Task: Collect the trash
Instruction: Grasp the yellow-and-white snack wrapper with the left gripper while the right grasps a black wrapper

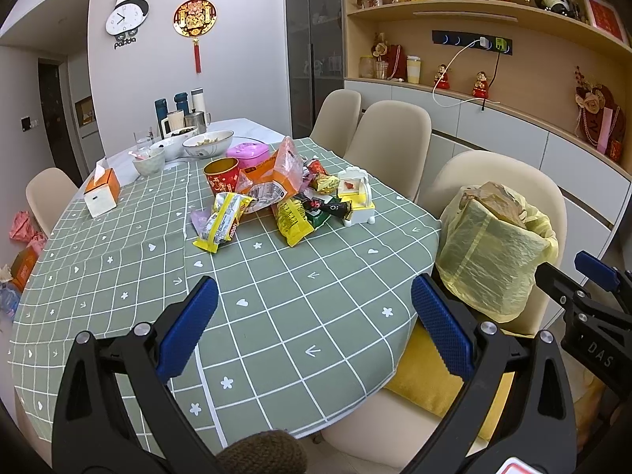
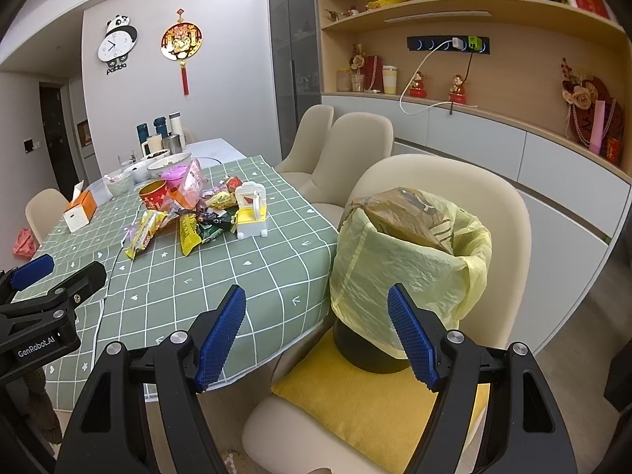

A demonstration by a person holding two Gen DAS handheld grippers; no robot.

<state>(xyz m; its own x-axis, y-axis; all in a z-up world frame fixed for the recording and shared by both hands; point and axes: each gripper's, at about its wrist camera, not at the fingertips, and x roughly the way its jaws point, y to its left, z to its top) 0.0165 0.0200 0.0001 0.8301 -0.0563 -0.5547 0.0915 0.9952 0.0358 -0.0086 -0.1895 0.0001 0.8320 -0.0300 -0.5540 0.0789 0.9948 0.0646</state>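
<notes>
Two grippers hang above the near edge of the counter (image 1: 118,276), which wears a green checked cloth. The left gripper (image 1: 314,316) has its jaws wide apart over bare cloth, holding nothing. The right gripper (image 2: 316,335) also has its jaws apart and empty, hanging before the trash bin (image 2: 407,272). That bin, lined with a yellow bag, stands on a yellow cushion (image 2: 367,407) on a cream chair (image 2: 509,213) just beside the counter's edge; a crumpled brown bag (image 2: 410,213) already sits in its mouth. Farther along the counter lies the trash pile (image 1: 276,201): yellow snack wrappers, an orange packet, a red paper cup (image 1: 221,175), heaped together and touching a small white and yellow toy (image 1: 357,193). An orange tissue box (image 1: 102,191) stands well apart to the left of the pile, with bowls (image 1: 207,144) behind.
</notes>
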